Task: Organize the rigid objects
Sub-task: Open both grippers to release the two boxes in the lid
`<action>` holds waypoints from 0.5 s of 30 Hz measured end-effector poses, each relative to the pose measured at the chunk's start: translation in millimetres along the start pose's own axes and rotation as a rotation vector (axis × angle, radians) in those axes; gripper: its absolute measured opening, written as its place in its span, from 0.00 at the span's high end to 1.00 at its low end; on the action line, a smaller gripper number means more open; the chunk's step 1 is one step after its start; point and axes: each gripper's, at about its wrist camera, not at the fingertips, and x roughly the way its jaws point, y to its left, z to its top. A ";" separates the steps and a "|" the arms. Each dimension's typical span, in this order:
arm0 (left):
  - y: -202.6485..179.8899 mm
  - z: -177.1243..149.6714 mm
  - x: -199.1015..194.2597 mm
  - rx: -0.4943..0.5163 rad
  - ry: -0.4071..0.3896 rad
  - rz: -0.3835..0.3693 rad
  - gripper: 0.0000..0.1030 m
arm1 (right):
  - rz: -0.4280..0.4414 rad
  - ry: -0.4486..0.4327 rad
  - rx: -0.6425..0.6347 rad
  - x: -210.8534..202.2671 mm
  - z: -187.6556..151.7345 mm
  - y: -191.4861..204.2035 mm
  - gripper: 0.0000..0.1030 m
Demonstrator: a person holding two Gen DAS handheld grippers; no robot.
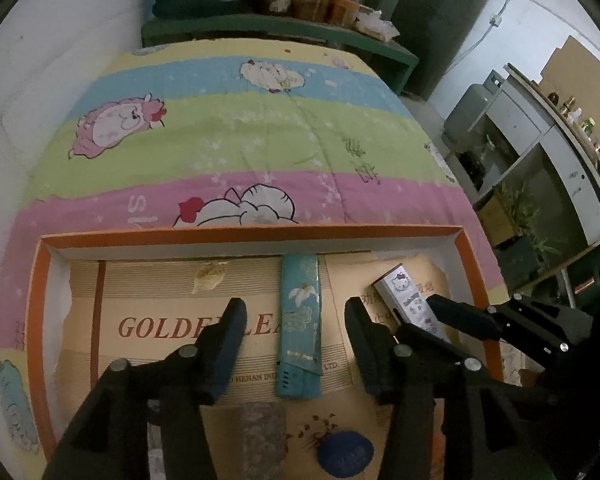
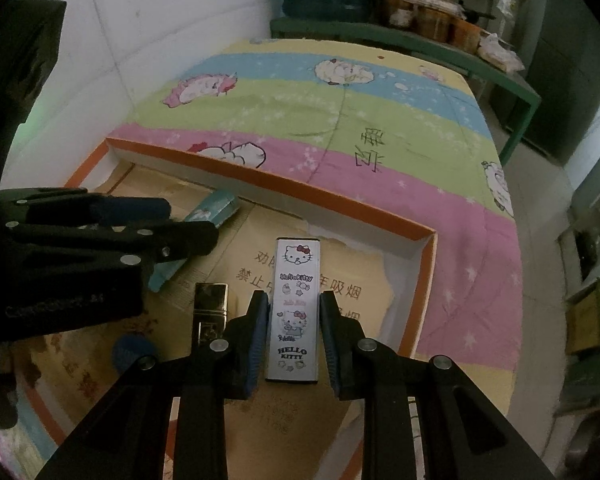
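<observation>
We hold the left gripper (image 1: 296,320) low and level, jaws spread wide — nothing between them. The right gripper (image 2: 294,336) sits just beside it on the right, jaws narrowed — pads (image 2: 260,332) flanking a slim case.

Both views are dimly and evenly lit, with a cool grey cast — no glare is seen. Soft shadows are cast inside the orange-rimmed box (image 1: 476,264). Straight lines are bowed by fisheye distortion, and black vignetting is found at the corners — far shelves (image 2: 440,12) are rendered blurry.
</observation>
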 end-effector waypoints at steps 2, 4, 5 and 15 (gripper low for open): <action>-1.0 0.4 -3.1 0.000 -0.004 -0.003 0.50 | 0.001 -0.008 0.002 -3.6 -0.6 0.4 0.68; -1.9 0.6 -6.5 0.002 -0.012 -0.008 0.47 | 0.000 -0.013 0.004 -7.3 -1.1 0.7 0.63; -2.3 0.3 -8.7 0.003 -0.017 -0.009 0.46 | -0.001 -0.014 0.004 -9.0 -1.5 1.1 0.60; -9.5 -3.4 -38.1 0.024 -0.108 -0.009 0.33 | -0.020 -0.050 0.012 -29.9 -5.2 7.1 0.32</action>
